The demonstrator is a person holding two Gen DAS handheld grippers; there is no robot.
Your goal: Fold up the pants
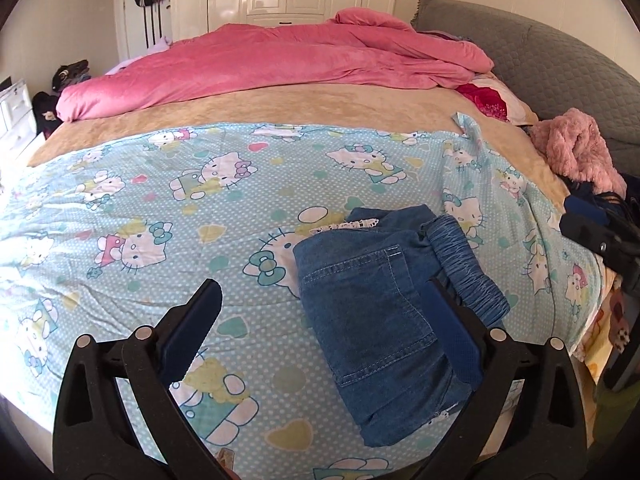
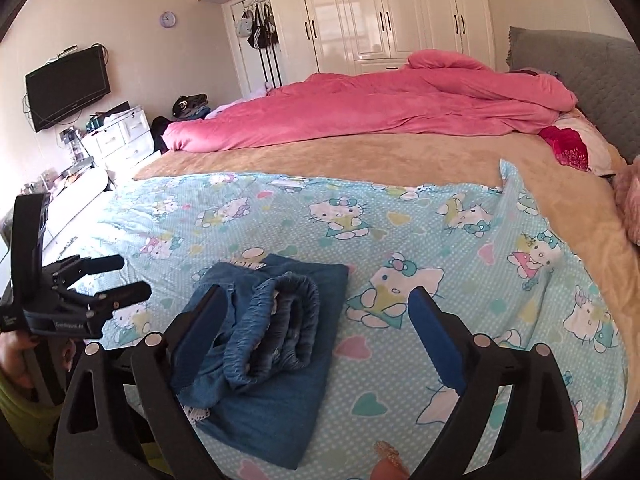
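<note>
Gaping wide over the folded pants [image 1: 376, 300], left gripper [image 1: 324, 320] and right gripper [image 2: 316, 320] (neither gripping)

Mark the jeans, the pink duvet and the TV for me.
jeans [image 1: 372, 304], left wrist view, on the back pocket panel of the folded stack.
pink duvet [image 2: 400, 112], right wrist view, on the broad middle of its top surface.
TV [image 2: 66, 88], right wrist view, on the centre of the dark screen.

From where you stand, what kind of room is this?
A home bedroom, most likely: a wide bed with a pink duvet, white wardrobes behind it, and a wall-mounted TV.
</note>
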